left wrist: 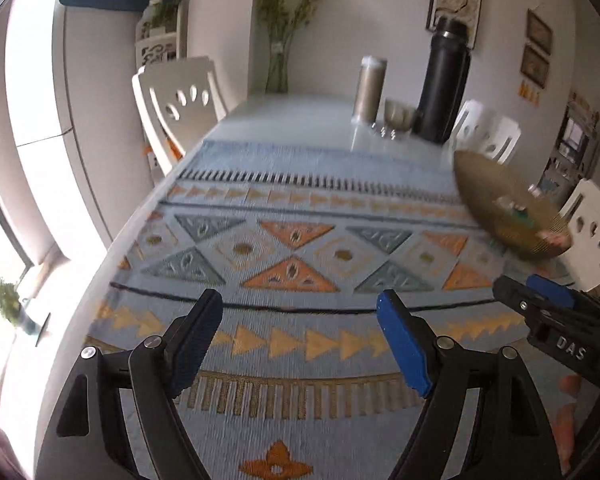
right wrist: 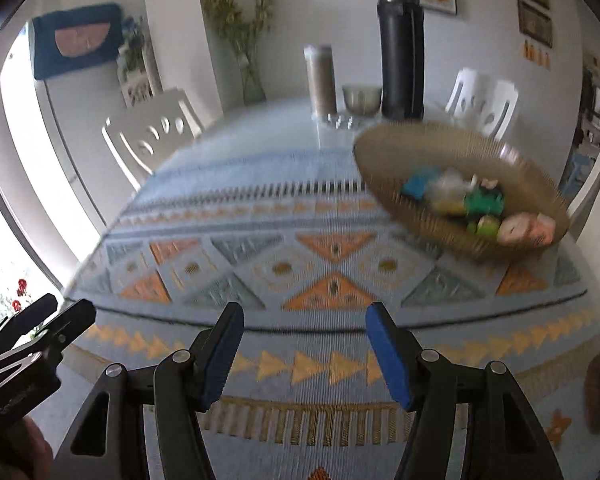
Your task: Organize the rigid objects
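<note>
The left gripper [left wrist: 300, 304] hung over the patterned tablecloth [left wrist: 284, 240] with its jaws spread wide and nothing between them. The right gripper [right wrist: 304, 316] also stood with its fingers apart, empty, above the same cloth. The woven basket [right wrist: 460, 196] sat on the table ahead and to the right of the right gripper's fingers, well clear of them, and held a heap of small coloured objects [right wrist: 480, 204], blurred, among them blue, green and pink pieces.

The left wrist view caught the basket only edge-on at its right side, so its contents barely showed; it did show the right gripper's tips low on the right. The right wrist view looked into the basket and showed the left gripper at its lower left. Behind, both views showed a tall black flask [right wrist: 402, 48], a slim canister [right wrist: 321, 80] and a small metal bowl [right wrist: 362, 98].
</note>
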Tool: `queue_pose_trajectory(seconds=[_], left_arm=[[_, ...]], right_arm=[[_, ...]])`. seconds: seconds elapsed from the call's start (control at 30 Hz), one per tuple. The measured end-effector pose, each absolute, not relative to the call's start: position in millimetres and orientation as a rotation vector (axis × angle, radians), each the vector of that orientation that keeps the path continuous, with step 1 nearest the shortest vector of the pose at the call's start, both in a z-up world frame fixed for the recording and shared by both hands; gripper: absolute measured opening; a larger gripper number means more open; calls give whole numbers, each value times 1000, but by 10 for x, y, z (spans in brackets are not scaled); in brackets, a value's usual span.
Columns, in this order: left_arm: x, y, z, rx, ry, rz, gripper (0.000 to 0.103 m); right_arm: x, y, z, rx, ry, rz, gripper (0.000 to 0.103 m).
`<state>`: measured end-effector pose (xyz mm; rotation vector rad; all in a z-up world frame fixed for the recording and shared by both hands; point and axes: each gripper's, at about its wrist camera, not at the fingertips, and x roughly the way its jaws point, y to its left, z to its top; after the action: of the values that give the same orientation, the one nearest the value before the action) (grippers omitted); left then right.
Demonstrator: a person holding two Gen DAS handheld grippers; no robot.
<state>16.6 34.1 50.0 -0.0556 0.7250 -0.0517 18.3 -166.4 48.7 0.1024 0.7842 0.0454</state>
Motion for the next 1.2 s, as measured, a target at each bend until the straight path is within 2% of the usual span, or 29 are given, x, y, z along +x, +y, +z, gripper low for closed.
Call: queue_pose_trajectory(seconds=[0.2, 0.47, 1.2], left_arm=[[169, 219, 365, -16, 694, -39, 78], [118, 52, 335, 101, 668, -23, 78], [168, 96, 319, 77, 696, -19, 78]], right_arm=[[255, -1705, 206, 120, 828, 46, 62], [222, -1696, 235, 98, 797, 24, 62], [213, -1689, 257, 106, 794, 23, 62]])
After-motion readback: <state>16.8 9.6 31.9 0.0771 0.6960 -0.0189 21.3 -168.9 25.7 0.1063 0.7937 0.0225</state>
